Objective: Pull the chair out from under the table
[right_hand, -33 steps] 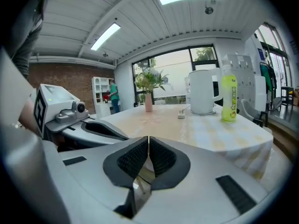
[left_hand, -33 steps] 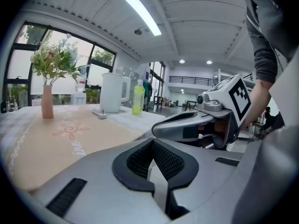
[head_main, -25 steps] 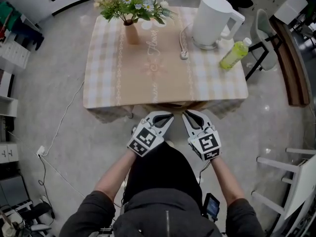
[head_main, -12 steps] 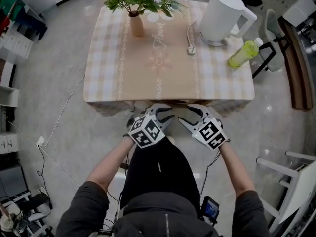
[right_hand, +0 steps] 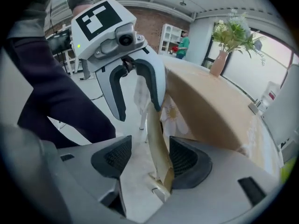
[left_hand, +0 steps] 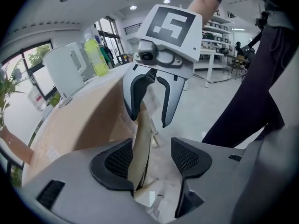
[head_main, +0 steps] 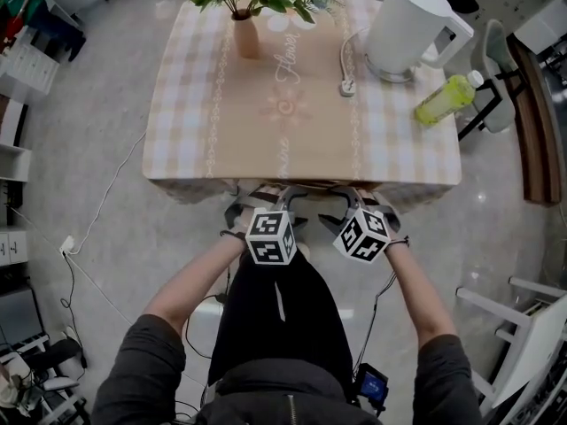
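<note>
Both left gripper (left_hand: 154, 158) and right gripper (right_hand: 147, 160), jaws just opened apart, straddle the probably stiff tan wooden chair back (right_hand: 158, 148); clamp its top edge

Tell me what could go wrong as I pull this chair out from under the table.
The left gripper and right gripper have just been opening their jaws and straddle the chair back unclamped, so a pull now could slip. The tablecloth hangs right beside it; pinching it might drag the vase, kettle or bottle over.
</note>
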